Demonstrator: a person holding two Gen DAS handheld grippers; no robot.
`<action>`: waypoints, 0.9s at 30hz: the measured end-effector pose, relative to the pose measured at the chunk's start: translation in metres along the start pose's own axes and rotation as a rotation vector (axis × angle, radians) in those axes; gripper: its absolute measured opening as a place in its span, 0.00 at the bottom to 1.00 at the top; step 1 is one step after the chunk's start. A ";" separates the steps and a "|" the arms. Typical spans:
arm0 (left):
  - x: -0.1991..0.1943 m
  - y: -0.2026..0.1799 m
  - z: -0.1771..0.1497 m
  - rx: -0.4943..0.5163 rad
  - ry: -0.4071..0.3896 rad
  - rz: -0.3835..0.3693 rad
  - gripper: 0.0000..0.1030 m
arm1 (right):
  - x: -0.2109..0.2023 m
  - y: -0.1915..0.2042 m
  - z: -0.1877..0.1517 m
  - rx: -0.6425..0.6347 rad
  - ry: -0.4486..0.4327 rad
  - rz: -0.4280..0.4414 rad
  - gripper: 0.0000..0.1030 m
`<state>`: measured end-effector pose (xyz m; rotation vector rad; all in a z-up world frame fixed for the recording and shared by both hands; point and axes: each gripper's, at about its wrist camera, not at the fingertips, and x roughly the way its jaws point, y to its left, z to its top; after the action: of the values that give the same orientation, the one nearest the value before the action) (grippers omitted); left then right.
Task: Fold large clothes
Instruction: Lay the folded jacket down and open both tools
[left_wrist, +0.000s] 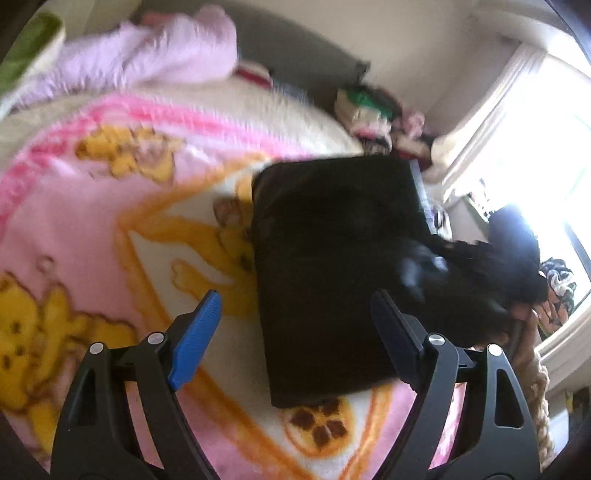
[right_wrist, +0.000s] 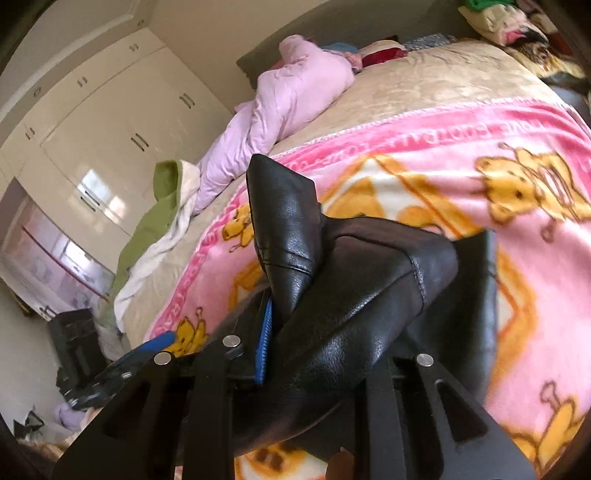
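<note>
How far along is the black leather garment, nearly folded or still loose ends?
Mostly done: the black leather garment lies as a neat rectangle on the pink bear blanket. In hand: the right gripper is shut on a loose part, lifted off the bed. The left gripper hovers open. Left: lay that part over and flatten.

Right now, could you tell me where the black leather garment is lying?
The black leather garment lies folded on the pink bear blanket, ahead of the open left gripper.

A bed (right_wrist: 424, 85) carries a pink bear-print blanket (left_wrist: 74, 221) — on it, centre frame, a folded black garment (left_wrist: 332, 266); upper left, a lilac jacket (right_wrist: 295, 88).
</note>
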<state>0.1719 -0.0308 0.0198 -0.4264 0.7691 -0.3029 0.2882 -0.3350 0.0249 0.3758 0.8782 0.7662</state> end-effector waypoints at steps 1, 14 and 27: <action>0.014 0.000 -0.003 -0.007 0.038 0.003 0.73 | -0.001 -0.008 -0.005 0.011 0.001 -0.011 0.21; 0.056 -0.011 -0.025 0.073 0.161 0.086 0.73 | 0.010 -0.044 -0.009 0.192 0.127 -0.143 0.88; 0.049 -0.027 -0.002 0.103 0.127 0.065 0.78 | -0.014 0.000 0.013 -0.084 -0.088 -0.288 0.18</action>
<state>0.2008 -0.0755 0.0020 -0.2864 0.8853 -0.3094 0.2930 -0.3450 0.0400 0.2012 0.7941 0.5147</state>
